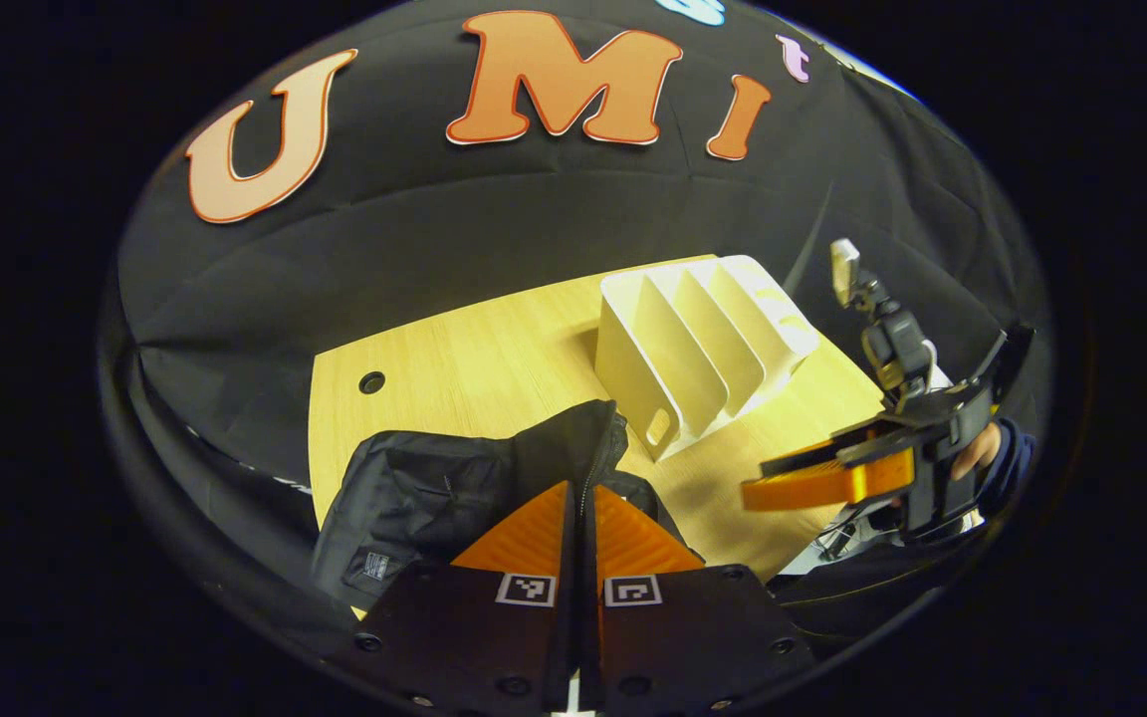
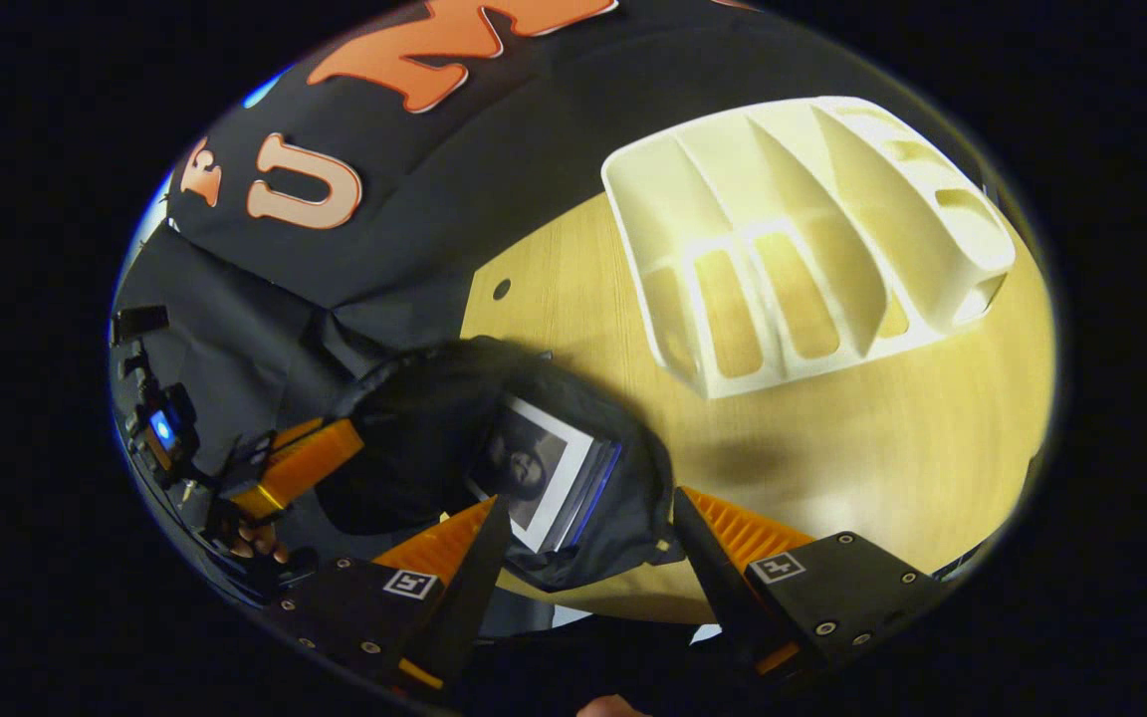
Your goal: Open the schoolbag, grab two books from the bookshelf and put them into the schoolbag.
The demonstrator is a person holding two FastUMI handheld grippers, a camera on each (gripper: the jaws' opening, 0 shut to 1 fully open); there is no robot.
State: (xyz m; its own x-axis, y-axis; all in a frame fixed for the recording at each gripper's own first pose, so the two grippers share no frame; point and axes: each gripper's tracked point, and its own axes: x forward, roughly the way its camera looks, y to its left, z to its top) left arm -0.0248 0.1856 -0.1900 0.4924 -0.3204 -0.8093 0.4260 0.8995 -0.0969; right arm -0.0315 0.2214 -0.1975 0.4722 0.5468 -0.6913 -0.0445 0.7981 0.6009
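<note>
My left hand-held gripper [image 1: 581, 498] has its jaws drawn narrow, nearly together, pinched on the upright zip edge of the bag [image 1: 434, 488], which runs up between the two fingers. My right hand-held gripper [image 2: 583, 518] stands wide, its fingers either side of the bag's [image 2: 454, 418] open mouth and holding nothing.

The bag, black cloth, lies at the near edge of the tabletop [image 1: 474, 349], its mouth turned toward the right gripper view. A small label [image 1: 374, 566] is sewn on its side; the writing is too small to read. Inside the mouth lie books [image 2: 539, 473], stacked flat. The top cover is white-bordered with a dark picture, its long axis running slantwise into the bag.

The rack [image 2: 802, 239], cream-white with slanted dividers, stands on the tabletop beyond the bag, well apart from it; its slots show bare. In the left gripper view it sits right of the bag [image 1: 703, 349]. A round hole [image 1: 371, 382] pierces the tabletop near its far left corner.

Each gripper carries square black-and-white markers [image 1: 578, 590] behind its fingers.
</note>
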